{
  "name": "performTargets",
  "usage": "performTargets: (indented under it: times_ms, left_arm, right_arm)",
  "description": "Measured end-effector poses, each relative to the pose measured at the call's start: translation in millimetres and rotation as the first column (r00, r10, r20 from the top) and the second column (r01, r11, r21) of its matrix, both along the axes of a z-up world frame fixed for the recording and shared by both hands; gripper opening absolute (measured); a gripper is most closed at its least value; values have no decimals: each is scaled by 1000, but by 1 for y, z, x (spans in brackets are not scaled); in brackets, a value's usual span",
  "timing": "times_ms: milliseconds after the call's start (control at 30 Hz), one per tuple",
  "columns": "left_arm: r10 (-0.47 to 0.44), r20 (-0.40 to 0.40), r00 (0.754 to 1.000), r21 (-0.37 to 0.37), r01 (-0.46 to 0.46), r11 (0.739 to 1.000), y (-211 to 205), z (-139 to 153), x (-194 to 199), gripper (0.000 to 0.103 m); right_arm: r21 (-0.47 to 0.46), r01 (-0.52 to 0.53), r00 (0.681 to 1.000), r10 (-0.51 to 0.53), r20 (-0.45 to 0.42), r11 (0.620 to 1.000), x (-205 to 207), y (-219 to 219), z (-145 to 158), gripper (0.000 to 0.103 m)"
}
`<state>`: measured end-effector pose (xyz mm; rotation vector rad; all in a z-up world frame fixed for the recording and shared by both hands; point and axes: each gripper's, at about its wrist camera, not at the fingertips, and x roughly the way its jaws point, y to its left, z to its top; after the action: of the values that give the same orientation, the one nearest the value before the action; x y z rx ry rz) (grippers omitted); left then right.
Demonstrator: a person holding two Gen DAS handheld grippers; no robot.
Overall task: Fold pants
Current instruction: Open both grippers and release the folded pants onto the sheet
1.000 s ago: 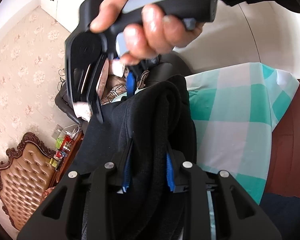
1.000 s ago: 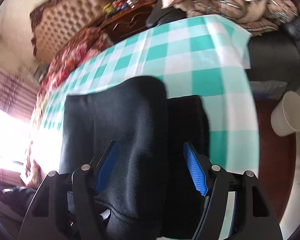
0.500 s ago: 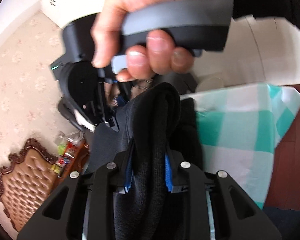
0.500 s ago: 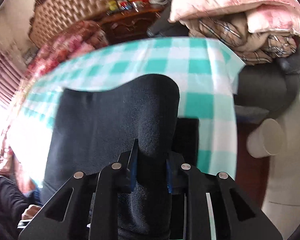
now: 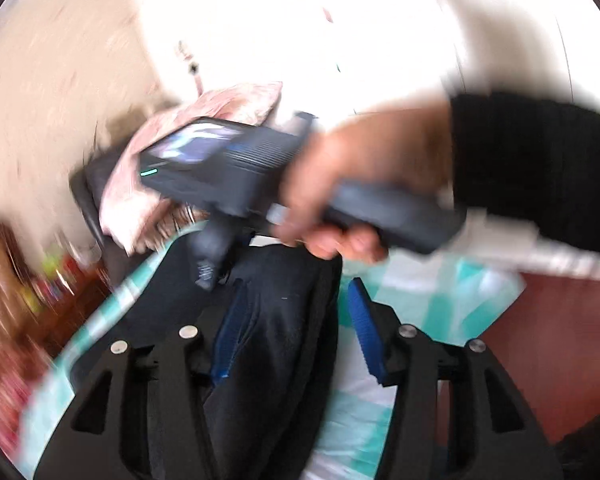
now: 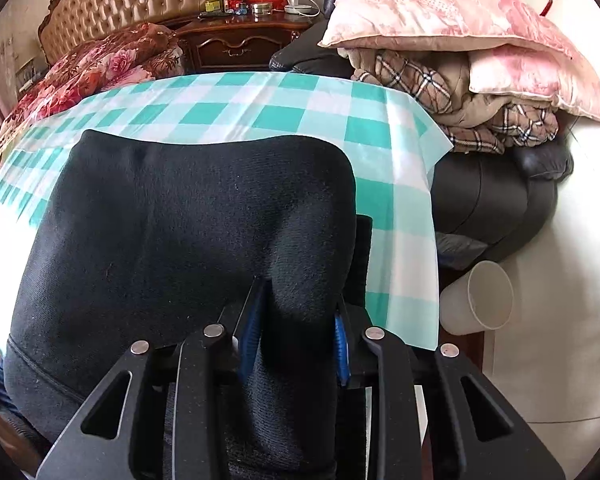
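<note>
Black pants [image 6: 188, 216] lie folded on a table with a green-and-white checked cloth [image 6: 260, 100]. My right gripper [image 6: 298, 296] points steeply down at the near right corner, its blue pads pressing a raised fold of the pants; its jaws are beginning to open. In the blurred left wrist view, my left gripper [image 5: 296, 292] has its jaws opening. The pants [image 5: 284, 320] lie between them against the left pad, while the right pad stands clear. A person's hand [image 5: 332, 184] holds the right gripper's black body [image 5: 220, 176] just beyond.
Pink pillows [image 6: 440, 12] and a plaid blanket [image 6: 440, 92] are piled on a dark sofa [image 6: 488, 196] right of the table. A white cup [image 6: 480, 300] lies on the floor by the table's corner. Behind stand a wooden nightstand [image 6: 236, 40] and a bed with a floral quilt [image 6: 100, 60].
The right gripper went from wide open to shut on a fold of the pants. The left gripper rose, rolled and opened off the fold it had pinched.
</note>
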<state>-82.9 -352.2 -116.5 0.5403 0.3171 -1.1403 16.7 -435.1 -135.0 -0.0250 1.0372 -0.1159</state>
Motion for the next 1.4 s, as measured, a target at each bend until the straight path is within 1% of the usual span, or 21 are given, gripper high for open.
performTargets:
  times_ms: [33,100,133,167,233,267,367,433,467,500,567,600,667,700,733,800,900,1067,1200,1300,1400]
  left_arm:
    - [27,-55,998,-15,-28,999,6,7,11,37]
    - [104,-163,981,-4,-106,994,13,11,36,21]
    - [129,-209,969,16,-129,992,14,9,47,18]
    - [161,-251,955,59,-151,987,11,1,58,17]
    - [193,-365,911,229,-113,967,-3,-31,76,16]
    - [199,-391,899,222,-118,968,-1,-33,80,16]
    - [187,-403,896,196,-115,974,0,-29,82,18]
    - [183,-473,862,170,-114,979,6,-27,92,18]
    - [183,-503,844,152,-122,981,12,-22,97,18]
    - [186,-515,837,138,-133,981,17,-16,104,24]
    - [200,-523,829,111,-167,980,29,0,112,50]
    - [222,-508,832,99,-199,975,38,11,114,67]
    - [240,-500,832,90,-226,970,52,24,115,70]
    - [254,-505,825,92,-241,966,56,30,116,75]
    - [269,-515,814,96,-257,962,62,34,119,86]
    - [303,-526,795,110,-289,951,72,39,123,95]
    - [334,-519,787,109,-327,939,88,49,114,101]
    - [375,-513,772,110,-375,921,105,55,103,101]
    - [353,-565,746,74,-380,922,118,59,102,101]
    - [369,-538,758,65,-399,915,123,64,98,101]
    - [369,-553,747,65,-402,913,124,63,100,101]
  right_arm:
    - [-5,-1,1000,1,5,1000,-1,1,0,26]
    - [-7,-1,1000,1,10,1000,-2,1,0,26]
    - [-6,0,1000,0,14,1000,-2,1,1,26]
    - [-7,1,1000,-1,17,1000,-3,1,1,26]
    - [-9,6,1000,-5,24,1000,-5,3,3,26]
    - [-9,11,1000,-10,30,1000,-6,3,5,26]
    - [-72,53,996,-48,74,996,-19,13,18,26]
    - [-143,119,987,-102,124,982,-34,24,30,29]
    - [-164,152,981,-130,143,975,-41,29,35,37]
    - [-177,187,974,-159,161,966,-50,33,39,41]
    - [-160,270,950,-236,203,950,-71,41,49,69]
    - [-148,295,941,-260,215,944,-78,43,51,75]
    - [-127,344,922,-310,232,930,-98,52,54,80]
    - [-124,362,916,-327,231,924,-103,54,54,82]
    - [-116,392,904,-359,232,913,-112,58,55,84]
    - [-94,415,894,-387,227,905,-123,64,56,84]
    - [-85,432,886,-405,228,898,-139,75,61,84]
    - [-95,437,883,-408,231,894,-152,86,65,84]
    - [-102,433,885,-401,236,895,-156,91,68,84]
    - [-105,438,882,-404,243,893,-156,90,70,84]
    - [-107,441,881,-407,244,891,-156,89,71,84]
